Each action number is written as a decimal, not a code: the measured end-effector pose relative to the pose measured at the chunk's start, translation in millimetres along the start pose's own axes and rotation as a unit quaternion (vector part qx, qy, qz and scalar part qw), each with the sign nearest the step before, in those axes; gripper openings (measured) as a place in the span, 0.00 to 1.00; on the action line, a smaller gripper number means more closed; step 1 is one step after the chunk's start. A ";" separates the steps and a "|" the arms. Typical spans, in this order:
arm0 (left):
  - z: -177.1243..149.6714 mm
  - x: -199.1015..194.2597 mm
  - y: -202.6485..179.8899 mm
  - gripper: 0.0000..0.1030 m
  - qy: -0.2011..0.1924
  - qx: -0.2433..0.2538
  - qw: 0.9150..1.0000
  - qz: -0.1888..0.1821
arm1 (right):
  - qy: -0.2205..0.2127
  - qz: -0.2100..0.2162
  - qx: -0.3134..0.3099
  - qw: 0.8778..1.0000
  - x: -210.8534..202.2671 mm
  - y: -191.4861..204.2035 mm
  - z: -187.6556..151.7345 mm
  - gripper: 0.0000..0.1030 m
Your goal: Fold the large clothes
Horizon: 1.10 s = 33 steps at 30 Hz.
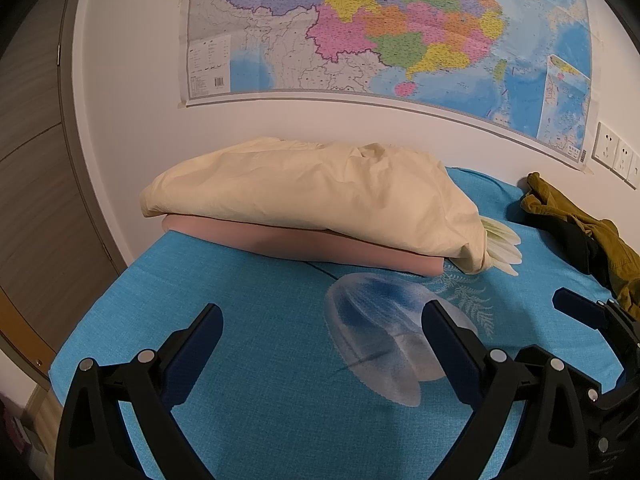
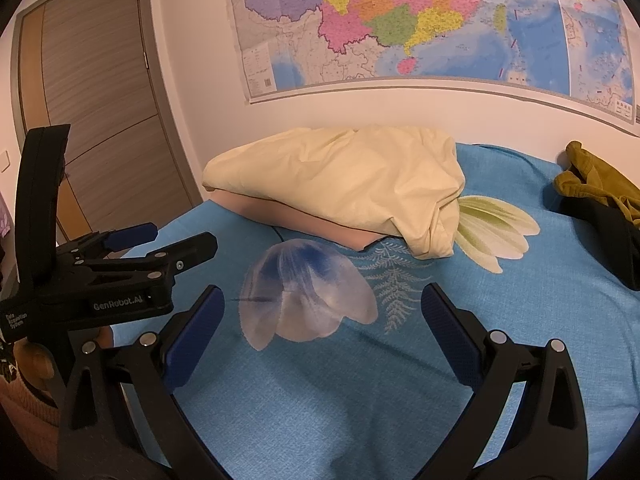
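Note:
A folded cream garment (image 1: 304,192) lies on a folded pink one (image 1: 296,246) at the far side of the blue bed sheet (image 1: 260,360), near the wall; both show in the right wrist view too, the cream one (image 2: 340,184) over the pink one (image 2: 304,220). A crumpled olive and black garment (image 1: 580,220) lies unfolded at the far right (image 2: 600,196). My left gripper (image 1: 322,324) is open and empty above the sheet, in front of the stack. My right gripper (image 2: 322,304) is open and empty, to the right of the left one (image 2: 176,240).
A large map (image 1: 380,28) hangs on the white wall behind the bed. A wooden door (image 2: 96,100) stands at the left. Wall sockets (image 1: 616,152) sit at the far right. The sheet carries printed flowers (image 2: 304,292).

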<state>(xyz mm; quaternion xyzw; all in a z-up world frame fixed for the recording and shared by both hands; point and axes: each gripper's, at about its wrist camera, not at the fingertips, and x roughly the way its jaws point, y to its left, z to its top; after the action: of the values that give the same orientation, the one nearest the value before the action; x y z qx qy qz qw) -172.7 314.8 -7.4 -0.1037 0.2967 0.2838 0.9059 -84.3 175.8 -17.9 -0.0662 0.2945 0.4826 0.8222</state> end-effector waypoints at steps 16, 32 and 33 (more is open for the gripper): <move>0.4 0.4 -2.0 0.93 0.000 0.000 1.000 -0.001 | 0.001 0.000 0.001 1.000 -0.5 0.0 0.5 0.94; -0.2 0.8 -3.5 0.93 0.000 0.000 1.000 -0.001 | -0.001 -0.002 0.002 1.000 -1.1 -0.3 1.8 0.94; 0.3 1.0 -2.7 0.93 0.001 0.000 1.000 -0.002 | -0.002 -0.001 0.002 1.000 -1.6 -0.2 1.9 0.94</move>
<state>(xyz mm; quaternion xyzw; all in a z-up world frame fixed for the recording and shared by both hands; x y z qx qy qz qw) -170.3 313.1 -7.7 -0.1046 0.2971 0.2818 0.9063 -83.9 175.3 -15.5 -0.0644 0.2938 0.4815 0.8232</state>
